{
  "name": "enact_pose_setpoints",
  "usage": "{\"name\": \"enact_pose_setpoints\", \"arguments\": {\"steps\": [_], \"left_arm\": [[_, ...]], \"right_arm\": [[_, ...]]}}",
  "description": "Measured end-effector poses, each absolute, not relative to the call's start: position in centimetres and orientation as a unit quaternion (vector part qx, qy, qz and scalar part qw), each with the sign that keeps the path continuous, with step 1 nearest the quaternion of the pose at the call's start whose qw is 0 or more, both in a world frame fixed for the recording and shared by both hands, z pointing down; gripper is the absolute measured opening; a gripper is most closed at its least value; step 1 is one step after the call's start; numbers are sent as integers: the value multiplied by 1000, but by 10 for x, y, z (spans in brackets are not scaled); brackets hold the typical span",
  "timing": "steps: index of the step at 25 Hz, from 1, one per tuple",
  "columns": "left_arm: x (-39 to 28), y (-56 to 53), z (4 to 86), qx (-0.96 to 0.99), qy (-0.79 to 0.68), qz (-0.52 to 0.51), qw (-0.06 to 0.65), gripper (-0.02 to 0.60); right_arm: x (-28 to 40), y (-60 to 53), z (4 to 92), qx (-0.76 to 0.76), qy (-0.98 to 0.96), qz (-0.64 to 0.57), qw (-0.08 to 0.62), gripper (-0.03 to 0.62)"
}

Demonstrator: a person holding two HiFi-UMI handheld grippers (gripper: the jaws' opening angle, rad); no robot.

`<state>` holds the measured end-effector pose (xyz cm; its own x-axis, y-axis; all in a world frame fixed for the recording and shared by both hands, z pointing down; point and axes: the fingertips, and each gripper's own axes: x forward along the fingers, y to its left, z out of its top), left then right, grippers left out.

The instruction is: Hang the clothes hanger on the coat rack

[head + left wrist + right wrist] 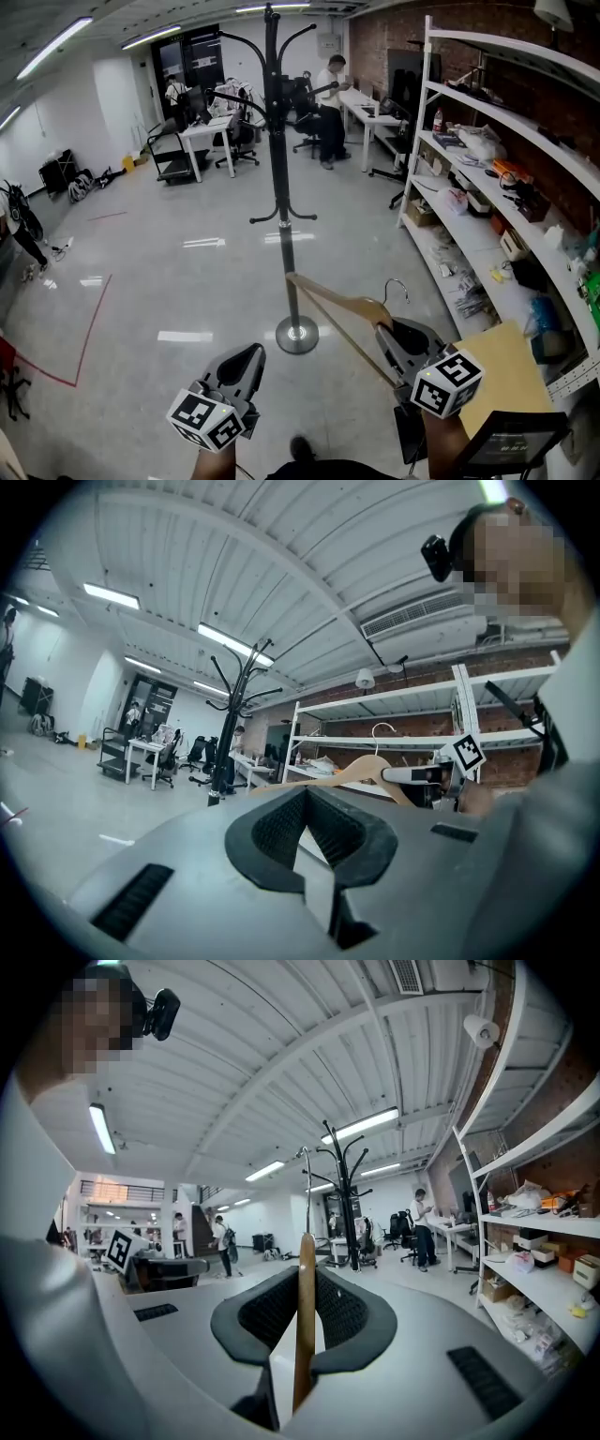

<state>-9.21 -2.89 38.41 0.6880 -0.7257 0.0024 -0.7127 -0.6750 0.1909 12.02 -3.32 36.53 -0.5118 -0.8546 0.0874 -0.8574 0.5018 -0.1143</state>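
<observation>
Our right gripper (405, 345) is clamped on one arm of the wooden hanger (339, 317), just beside its wire hook (397, 286). That grip is our main worry. Held off-centre, the hanger could swivel or slip in the jaws as we lift it. Its long free arm points toward the rack (278, 150) and could knock it before the hook gets near a peg (230, 39).

The pegs sit high and curl upward, so we judge the hook must go over a tip and then down. If it goes on too shallow, it may drop off. The rack stands on one round base (297, 335), so a hard bump might rock it.

Our left gripper (240, 367) has its jaws together on nothing and hangs low beside the right.

The hanger is in the air, low, between us and the base. The floor (159, 272) is pale and glossy, with red tape lines toward its left edge. Cluttered white shelves (487, 178) line a brick wall (375, 37) on the right. Desks (211, 131) and people (330, 103) are at the far end.
</observation>
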Motion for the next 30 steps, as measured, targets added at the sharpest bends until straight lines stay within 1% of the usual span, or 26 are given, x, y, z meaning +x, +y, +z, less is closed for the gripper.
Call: {"name": "enact_pose_setpoints", "arguments": {"steps": [9,12,16,21,30], "left_arm": [[-120,-120,387,917,-385,-50,98,-2],[-112,-155,392,916,-384,-40,105,-2],[-98,-205,396,910,-400,-29,102,-2],[-87,-253,385,903,-423,-25,75,-2],[-65,-317,378,891,-448,-29,60,-2]], "right_arm": [[78,-117,354,471,-880,63,10,55],[71,-154,351,445,-893,61,16,55],[74,-211,341,404,-913,56,1,55],[71,-268,328,355,-934,36,0,55],[40,-346,302,238,-971,-8,31,55]]}}
